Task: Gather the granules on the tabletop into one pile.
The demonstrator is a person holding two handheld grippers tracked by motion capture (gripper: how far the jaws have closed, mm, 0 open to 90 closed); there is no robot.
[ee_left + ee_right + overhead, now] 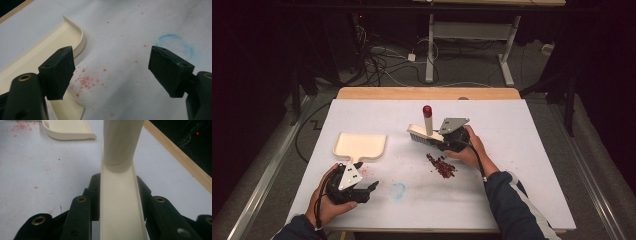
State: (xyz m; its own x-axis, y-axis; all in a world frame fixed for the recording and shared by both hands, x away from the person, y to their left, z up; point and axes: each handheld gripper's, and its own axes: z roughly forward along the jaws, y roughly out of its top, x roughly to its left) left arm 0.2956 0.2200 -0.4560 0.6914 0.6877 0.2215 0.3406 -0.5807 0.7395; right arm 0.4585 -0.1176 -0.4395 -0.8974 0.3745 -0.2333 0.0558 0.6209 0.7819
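My right gripper (443,136) clamps the brush (426,131) just behind the red crumbs (441,166); my left gripper (371,188) hangs wide open and empty beside the dustpan (360,146). Unsteadied, that pan could slide when I sweep, scattering crumbs.

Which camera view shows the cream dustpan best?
The high view: the whole dustpan lies flat, handle toward the left gripper. The left gripper view gives one rim and corner, the right gripper view just a front edge.
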